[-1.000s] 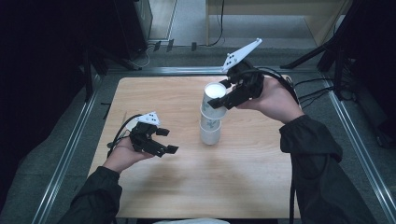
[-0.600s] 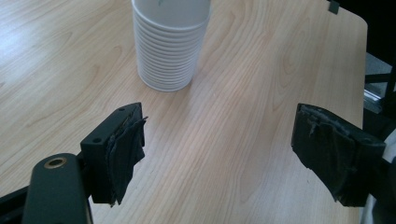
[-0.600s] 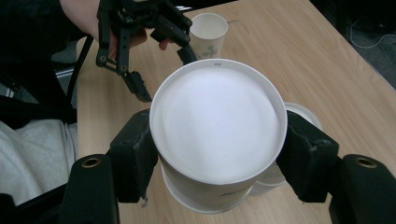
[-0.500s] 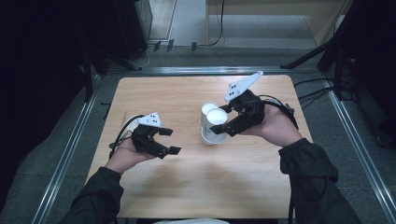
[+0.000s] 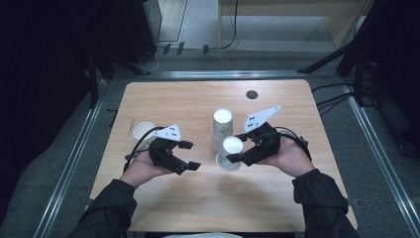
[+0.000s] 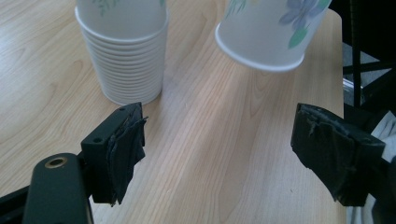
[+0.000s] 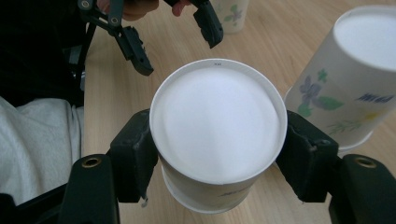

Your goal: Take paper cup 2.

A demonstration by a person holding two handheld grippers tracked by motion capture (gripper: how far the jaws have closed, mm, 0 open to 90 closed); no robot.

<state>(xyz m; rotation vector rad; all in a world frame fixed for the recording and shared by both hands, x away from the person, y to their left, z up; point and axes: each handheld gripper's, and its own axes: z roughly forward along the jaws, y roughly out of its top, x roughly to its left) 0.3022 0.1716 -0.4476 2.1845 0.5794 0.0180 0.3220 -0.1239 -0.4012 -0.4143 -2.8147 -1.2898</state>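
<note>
A pale wooden table (image 5: 163, 104) carries everything, its surface ringed by a metal frame. Near its middle stands an inverted stack of paper cups (image 5: 222, 128) with flower prints on their sides — in the left gripper view the stack (image 6: 123, 51) rests rim-down on the wood, its many rims layered one over another. Just beside the stack, toward the person, the right gripper (image 5: 236, 156) pinches a single upside-down paper cup (image 5: 230, 153); in the right gripper view both black jaws press on opposite sides of that cup (image 7: 217, 128), whose white base faces the camera. From the left gripper view the held cup (image 6: 271, 32) hangs tilted with its rim clear of the table, apart from the stack. The left gripper (image 5: 189, 155) sits to the left of the held cup, near it without touching, held in the person's left hand (image 5: 141, 168); its jaws stand spread with only bare wood between them. In the right gripper view that same left gripper (image 7: 175, 44) shows farther off, jaws apart. A lone cup (image 5: 144, 130) stands at the table's left edge, well away from the stack — and a small dark round hole (image 5: 252, 94) marks the far side of the tabletop.
</note>
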